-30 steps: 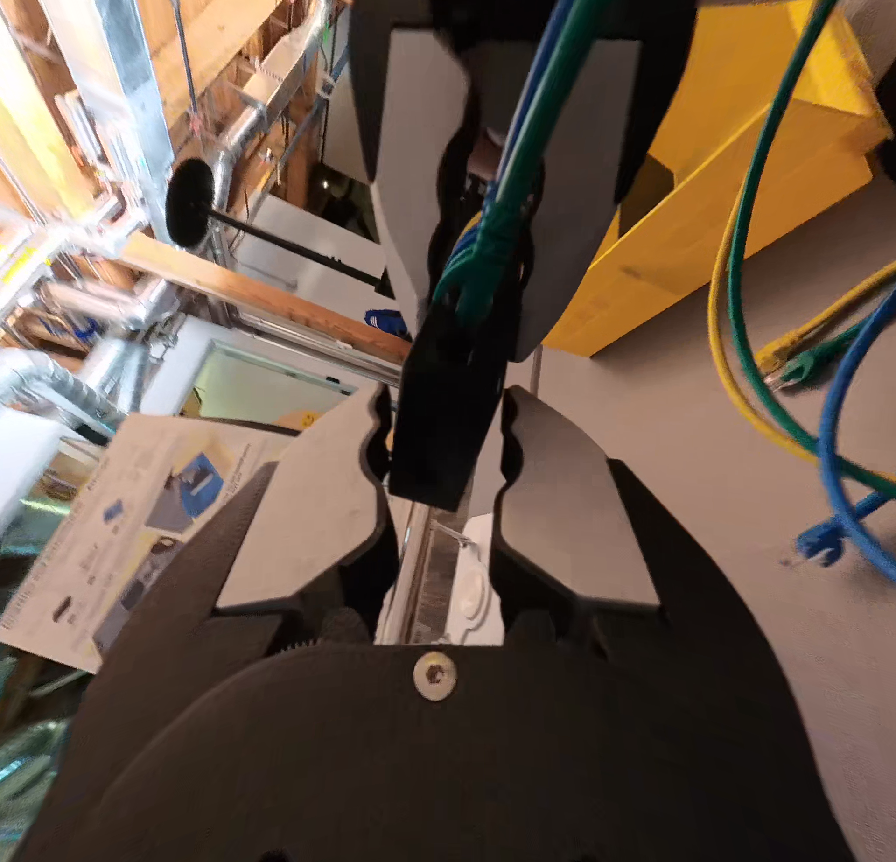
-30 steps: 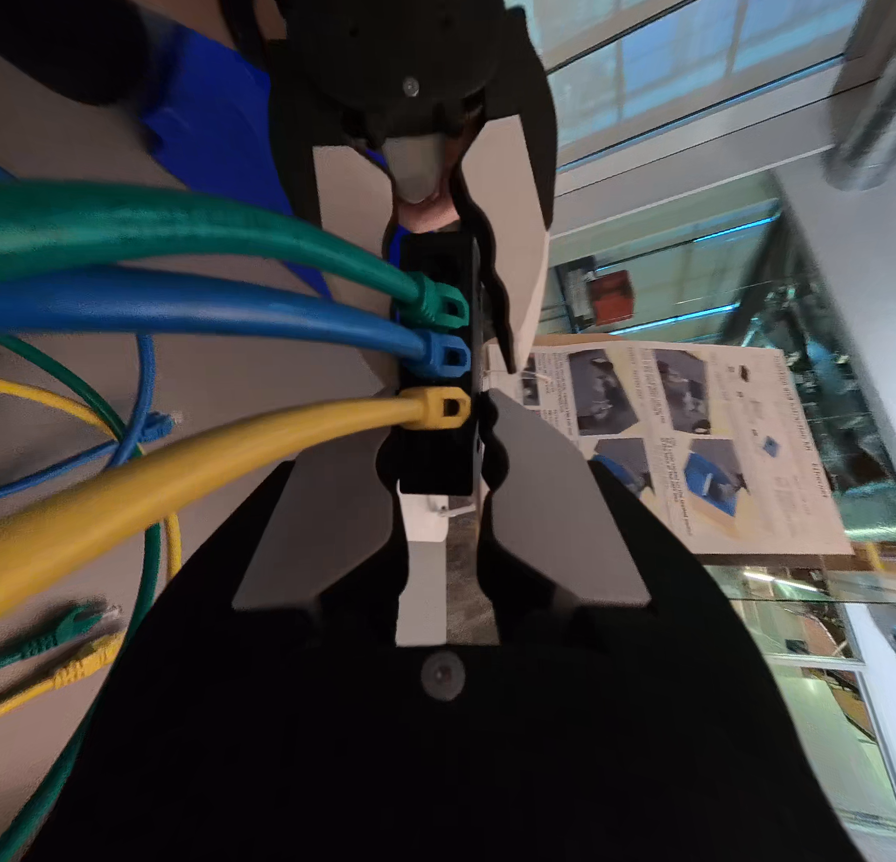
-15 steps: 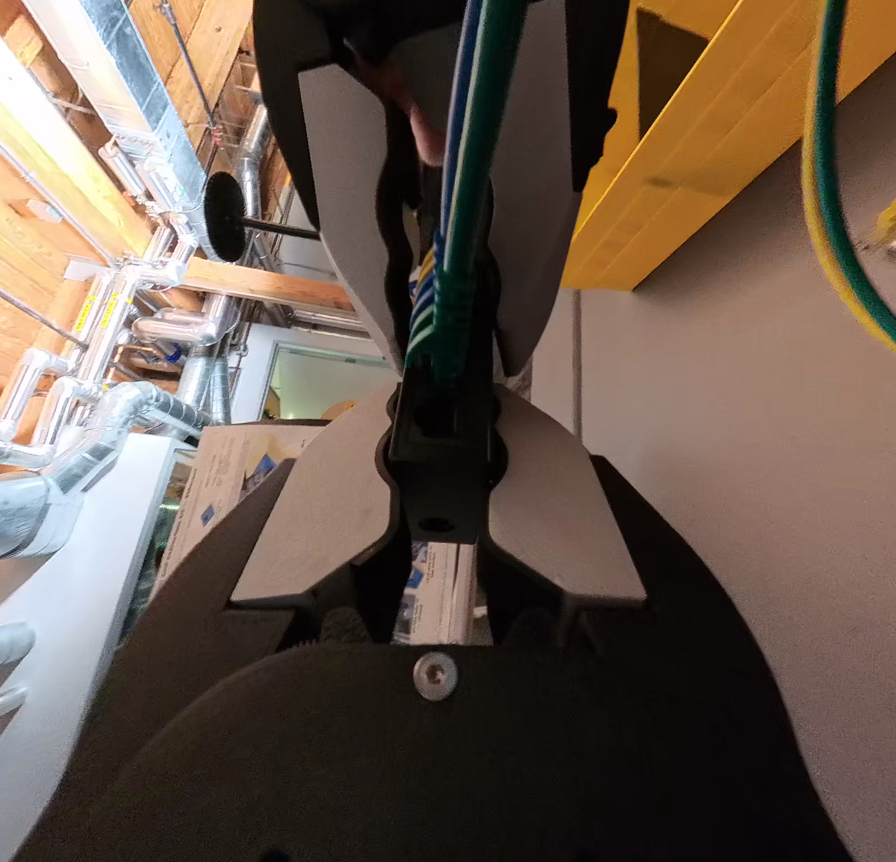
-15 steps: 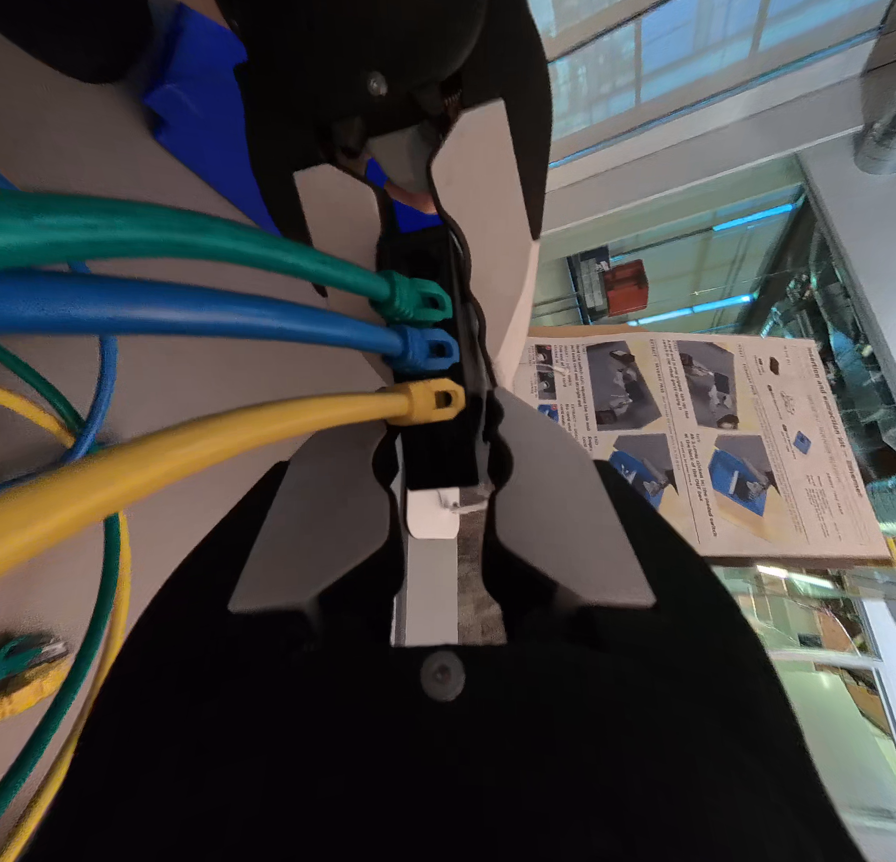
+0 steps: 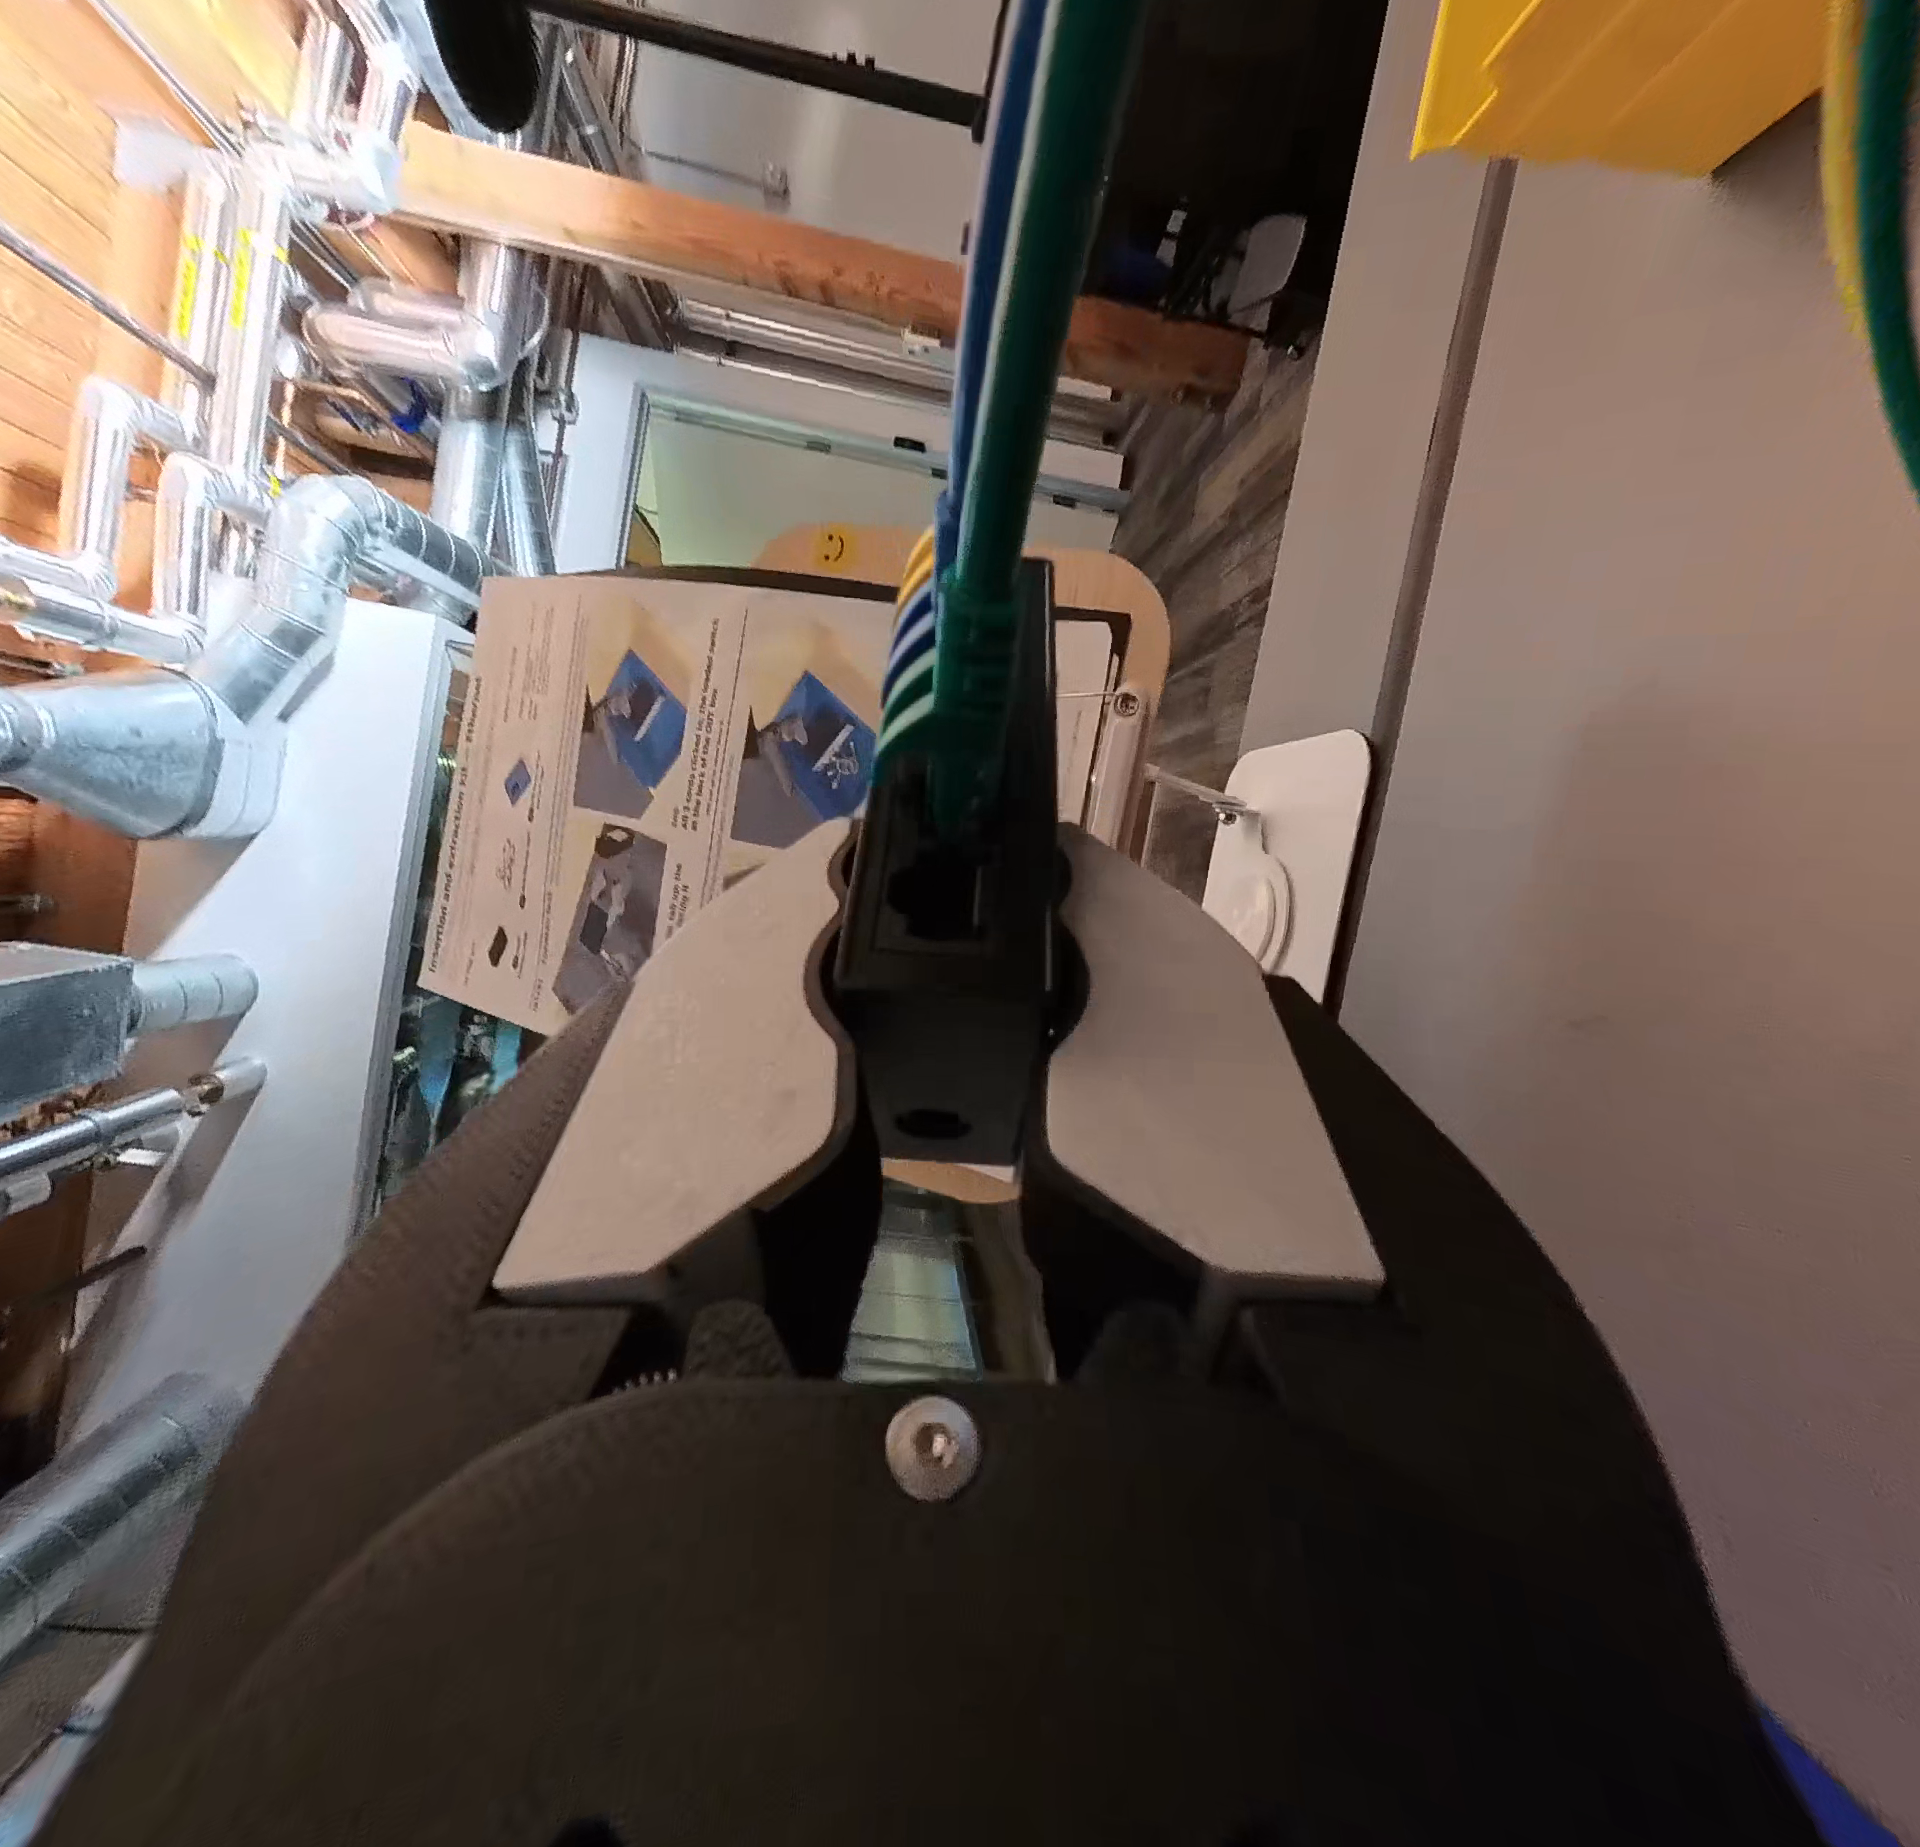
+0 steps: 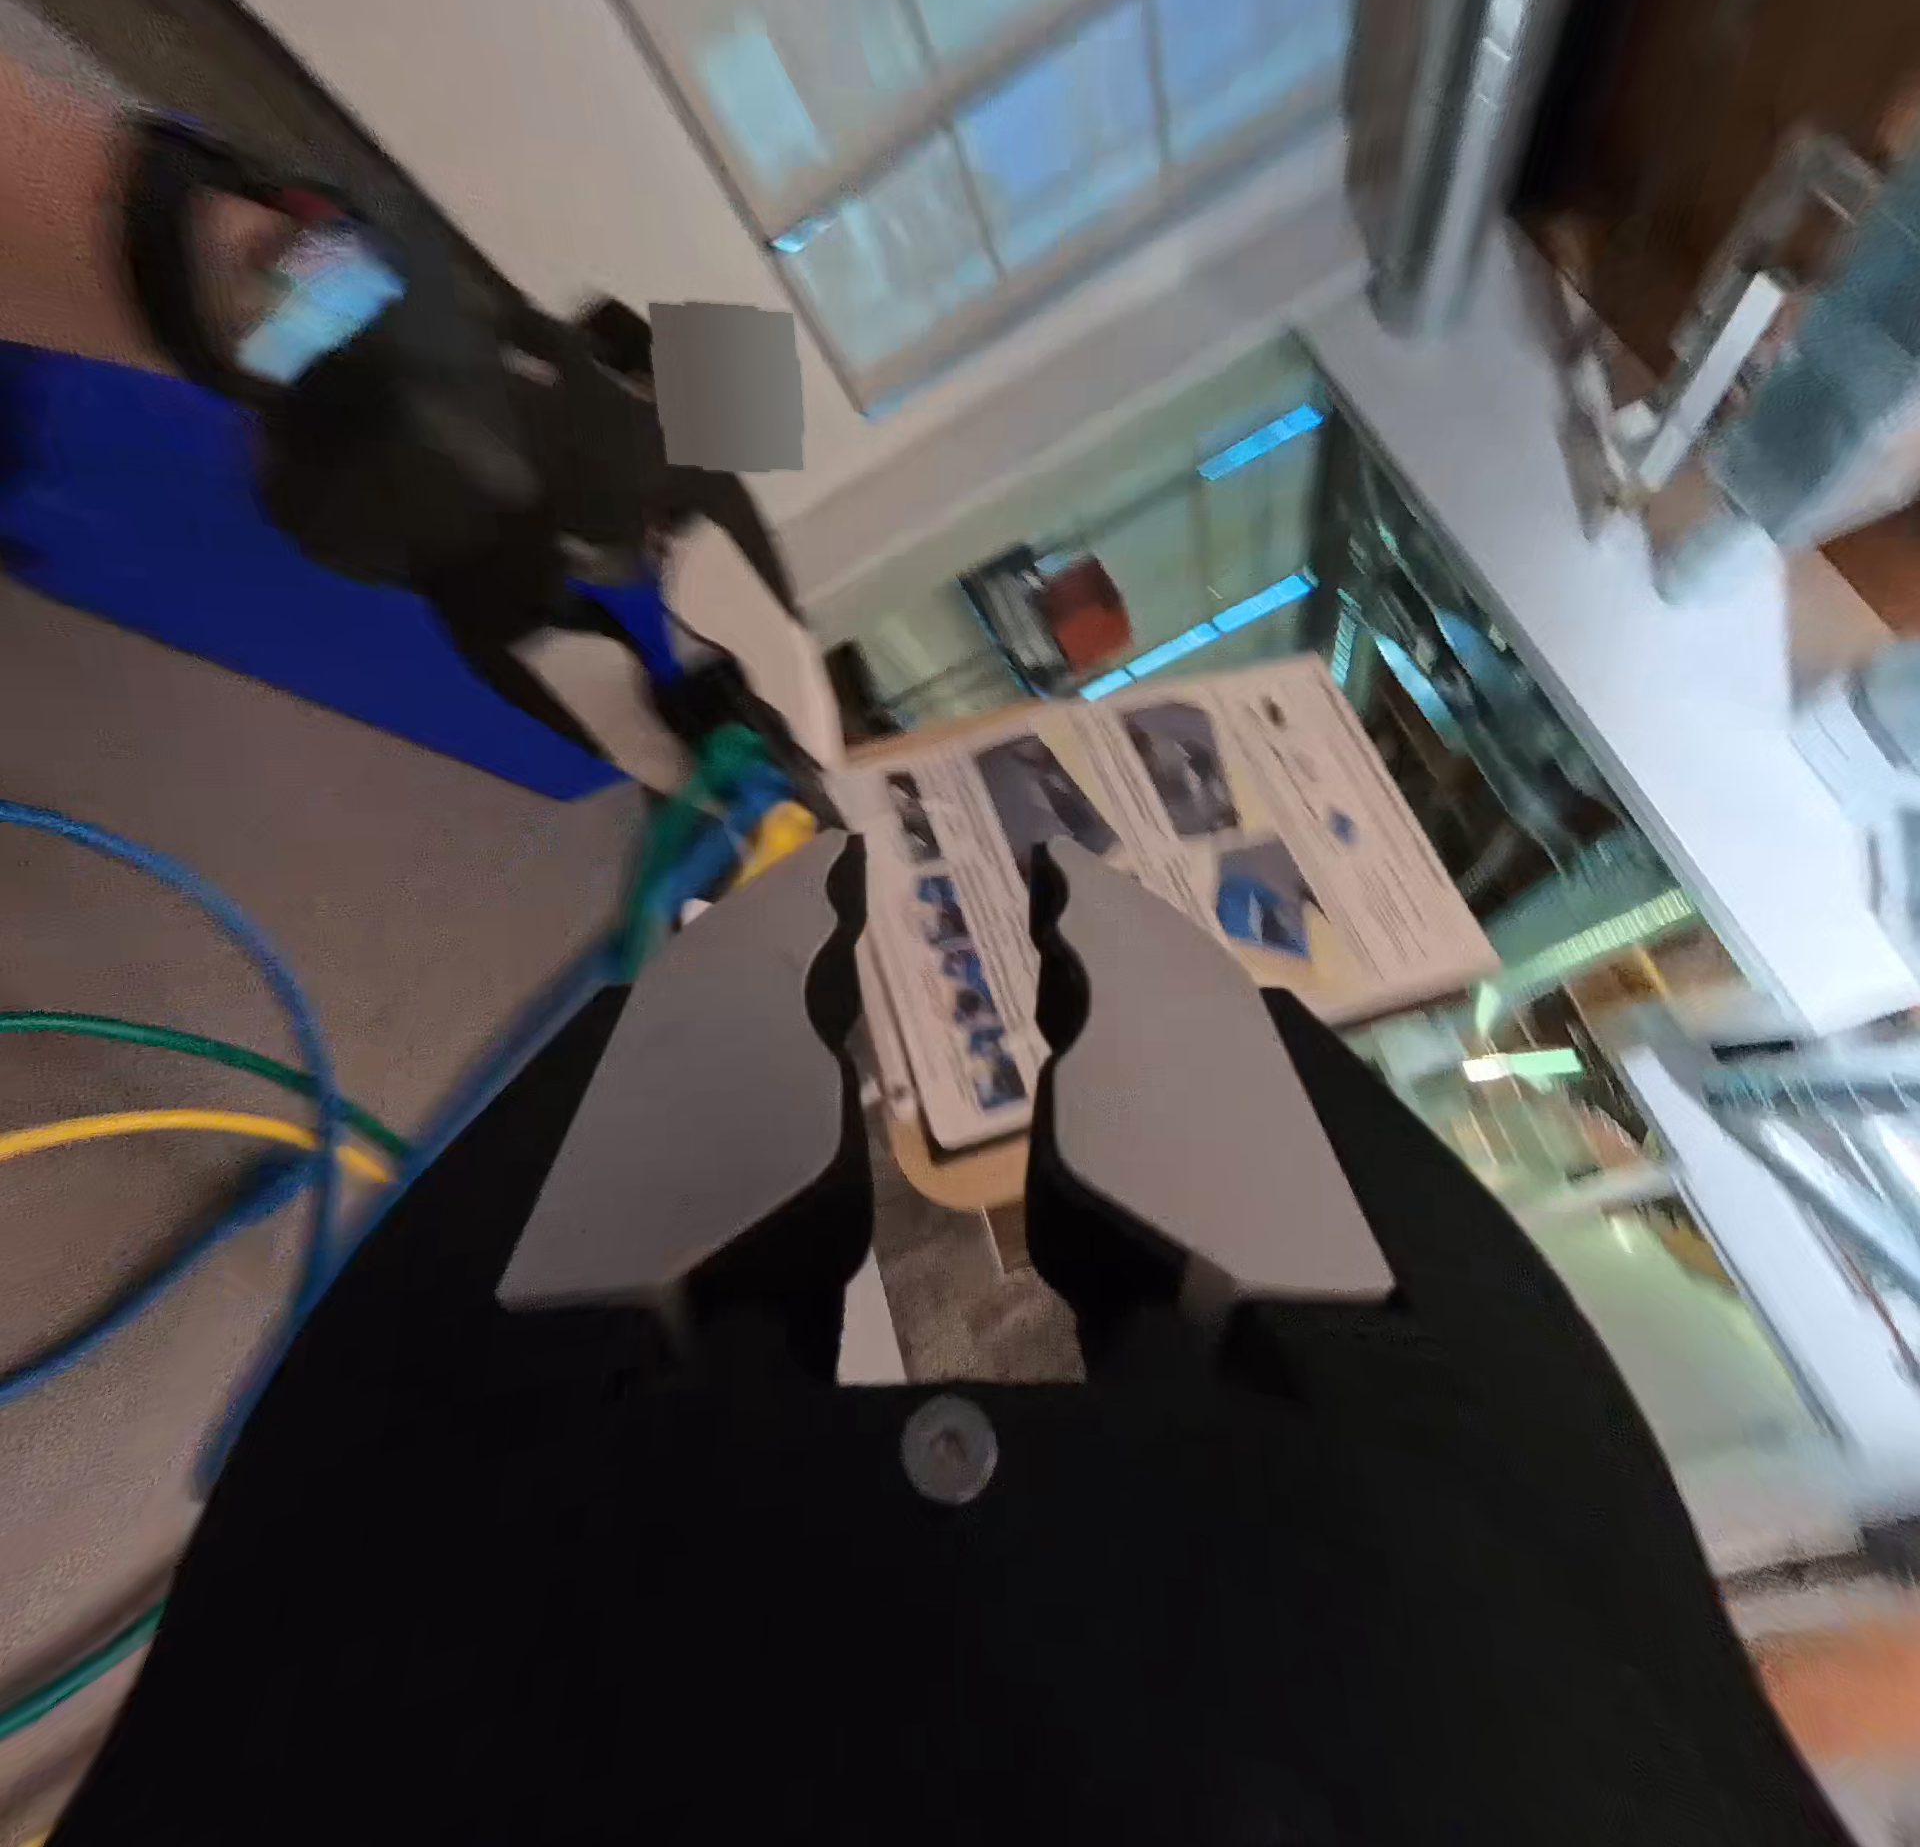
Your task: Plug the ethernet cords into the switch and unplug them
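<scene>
My left gripper point(image 5: 951, 862) is shut on the black switch point(image 5: 951, 1018), with both pads pressed on its sides. A green cord point(image 5: 1039, 343), a blue cord point(image 5: 982, 291) and a yellow plug point(image 5: 914, 576) sit in its ports. One port near the pads is bare. My right gripper point(image 6: 945, 862) is open and empty, away from the switch. The blurred right wrist view shows the left gripper point(image 6: 686, 696) farther off with the switch point(image 6: 727, 701) and the green point(image 6: 732, 753), blue point(image 6: 764, 789) and yellow point(image 6: 779, 831) plugs.
A yellow bin point(image 5: 1610, 52) stands on the grey table point(image 5: 1662, 862). A blue bin point(image 6: 208, 571) lies behind the left gripper. Cord loops point(image 6: 260, 966) trail over the table. An instruction sheet point(image 6: 1195, 841) stands on a wooden board past the table edge. My right fingertips sit around 15 cm from my left ones.
My left gripper closed on the switch. My right gripper, which held the switch's other end, let go and pulled back. The switch now hangs from the left gripper alone.
</scene>
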`<state>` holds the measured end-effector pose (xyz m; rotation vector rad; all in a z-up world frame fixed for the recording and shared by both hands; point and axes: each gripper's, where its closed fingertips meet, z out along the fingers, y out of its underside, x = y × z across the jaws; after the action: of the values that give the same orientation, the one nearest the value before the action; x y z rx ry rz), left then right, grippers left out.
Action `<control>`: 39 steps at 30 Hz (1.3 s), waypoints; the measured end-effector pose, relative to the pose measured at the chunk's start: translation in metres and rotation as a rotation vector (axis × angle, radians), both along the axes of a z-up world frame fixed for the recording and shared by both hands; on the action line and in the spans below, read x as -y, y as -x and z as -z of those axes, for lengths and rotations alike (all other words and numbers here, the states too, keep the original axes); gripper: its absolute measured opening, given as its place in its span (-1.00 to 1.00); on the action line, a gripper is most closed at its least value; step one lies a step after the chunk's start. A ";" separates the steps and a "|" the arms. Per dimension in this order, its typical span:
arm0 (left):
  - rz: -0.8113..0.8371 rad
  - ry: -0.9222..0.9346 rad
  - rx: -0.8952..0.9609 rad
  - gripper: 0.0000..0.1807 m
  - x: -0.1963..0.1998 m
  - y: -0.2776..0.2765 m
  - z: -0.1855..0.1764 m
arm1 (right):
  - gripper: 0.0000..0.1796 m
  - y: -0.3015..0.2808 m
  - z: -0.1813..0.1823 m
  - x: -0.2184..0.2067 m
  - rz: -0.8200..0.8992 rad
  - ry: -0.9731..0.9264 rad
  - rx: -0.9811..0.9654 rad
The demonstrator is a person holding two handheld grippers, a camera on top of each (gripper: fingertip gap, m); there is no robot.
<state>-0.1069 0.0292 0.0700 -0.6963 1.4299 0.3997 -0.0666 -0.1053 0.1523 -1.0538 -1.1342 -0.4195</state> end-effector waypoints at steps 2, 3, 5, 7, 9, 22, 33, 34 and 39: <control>-0.012 0.009 -0.014 -0.68 -0.001 0.000 0.003 | -0.65 0.034 0.023 -0.004 -0.027 0.047 0.117; -0.021 0.013 -0.021 -0.68 -0.002 -0.001 0.004 | -0.64 0.043 0.037 -0.011 -0.013 0.082 0.172; -0.038 0.014 -0.038 -0.68 -0.003 -0.001 0.008 | -0.64 0.048 0.058 -0.027 0.046 0.119 0.255; -0.063 0.001 -0.076 -0.68 -0.004 -0.002 0.013 | -0.64 0.051 0.067 -0.038 0.074 0.109 0.295; -0.064 0.000 -0.097 -0.68 -0.003 -0.005 0.018 | -0.64 0.050 0.073 -0.044 0.101 0.113 0.321; 0.012 0.020 -0.102 -0.68 0.030 -0.019 0.018 | -0.73 0.041 0.090 -0.059 0.169 0.093 0.435; -0.005 -0.002 -0.131 -0.68 0.025 -0.019 0.022 | -0.81 0.042 0.093 -0.066 0.177 0.055 0.427; 0.004 -0.010 -0.117 -0.68 0.026 -0.021 0.022 | -0.82 0.041 0.093 -0.066 0.178 0.067 0.420; 0.023 -0.010 -0.129 -0.68 0.026 -0.030 0.029 | -0.81 0.034 0.101 -0.064 0.186 0.181 0.389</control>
<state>-0.0773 0.0032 0.0406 -0.6550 1.5557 0.4398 -0.1001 -0.0415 0.0512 -1.2769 -1.4441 -0.7009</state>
